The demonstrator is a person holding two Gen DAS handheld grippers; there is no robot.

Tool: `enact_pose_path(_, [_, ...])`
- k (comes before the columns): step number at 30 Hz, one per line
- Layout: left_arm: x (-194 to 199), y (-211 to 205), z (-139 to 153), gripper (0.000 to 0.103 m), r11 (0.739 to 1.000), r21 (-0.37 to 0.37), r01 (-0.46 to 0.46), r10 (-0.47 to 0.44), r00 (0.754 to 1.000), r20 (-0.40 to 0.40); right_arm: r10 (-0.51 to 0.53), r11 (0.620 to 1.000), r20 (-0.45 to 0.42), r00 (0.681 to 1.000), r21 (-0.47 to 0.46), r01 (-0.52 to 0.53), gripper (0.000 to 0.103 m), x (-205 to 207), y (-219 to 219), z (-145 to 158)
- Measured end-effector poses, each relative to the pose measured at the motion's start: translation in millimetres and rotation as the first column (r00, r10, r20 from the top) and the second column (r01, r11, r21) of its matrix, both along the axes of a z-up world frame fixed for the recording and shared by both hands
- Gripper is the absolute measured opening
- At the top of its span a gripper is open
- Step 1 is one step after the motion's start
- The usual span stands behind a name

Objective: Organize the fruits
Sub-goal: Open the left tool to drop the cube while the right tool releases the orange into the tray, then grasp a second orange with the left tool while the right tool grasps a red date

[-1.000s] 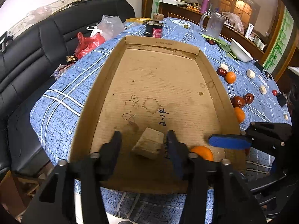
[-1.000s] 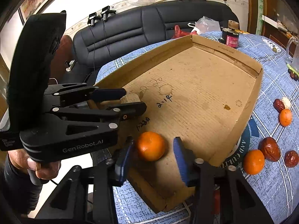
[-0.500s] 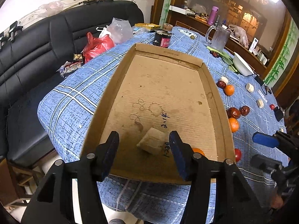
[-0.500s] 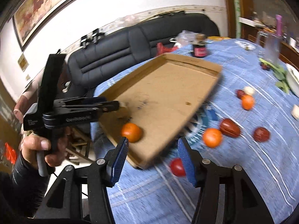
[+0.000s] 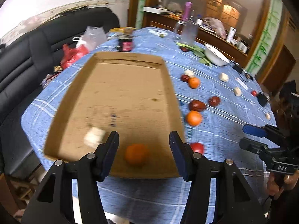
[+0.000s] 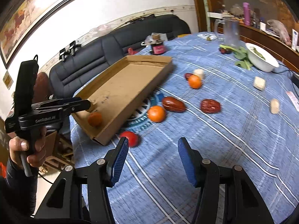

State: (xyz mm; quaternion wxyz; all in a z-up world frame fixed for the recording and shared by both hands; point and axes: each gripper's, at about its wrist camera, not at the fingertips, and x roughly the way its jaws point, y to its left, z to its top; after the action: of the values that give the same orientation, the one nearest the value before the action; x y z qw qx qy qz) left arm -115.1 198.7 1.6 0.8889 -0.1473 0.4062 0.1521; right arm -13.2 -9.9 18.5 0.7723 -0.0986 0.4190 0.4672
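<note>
A shallow cardboard tray (image 5: 74,97) (image 6: 119,74) lies on the blue checked tablecloth. In its near end lie an orange (image 5: 136,154) (image 6: 95,119) and a pale cube (image 5: 93,137). My left gripper (image 5: 143,149) is open and empty above the tray's near edge. My right gripper (image 6: 152,158) is open and empty over the cloth, right of the tray. Near it lies a red tomato (image 6: 129,138) (image 5: 197,147). Further out lie two oranges (image 6: 157,113) (image 6: 194,81) and two dark red dates (image 6: 173,104) (image 6: 210,106).
Pale cubes (image 6: 259,83) (image 6: 274,106) lie on the right of the cloth. A white bowl (image 6: 261,59) with greens, a glass jug (image 6: 230,31) and a dark jar (image 6: 158,46) stand at the far side. A black sofa (image 6: 112,46) is behind the table.
My right gripper left the orange in the tray and drew back right over the cloth. My left gripper let go of the cube, drew back and swung right.
</note>
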Motion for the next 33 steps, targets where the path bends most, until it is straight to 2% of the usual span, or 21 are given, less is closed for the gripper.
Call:
enact_pose_path(10, [21,-47,2,0.054,0.994,-0.002,0.107,-0.107,0.994,-0.006,-0.077,0.997,-0.008,0.997,0.011,0.077,0.057,14,-36,-3])
enact_pose_path(19, [59,-83,-4,0.054,0.979,0.006,0.202,-0.202,0.979,-0.025,-0.127,0.992,0.002,0.992,0.001,0.127,0.057,34,-40,-8])
enact_pose_path(27, [97,-86,-30,0.054,0.980,-0.001,0.199,-0.198,0.976,-0.090,-0.144,0.990,0.000,0.990,-0.008,0.144,0.057,58,-30,-15])
enact_pose_path(33, [114,-79,-46,0.054,0.984,0.037,0.176,-0.170,0.976,-0.137,-0.143,0.989,-0.011,0.990,-0.033,0.143,0.056,84,-6,-29])
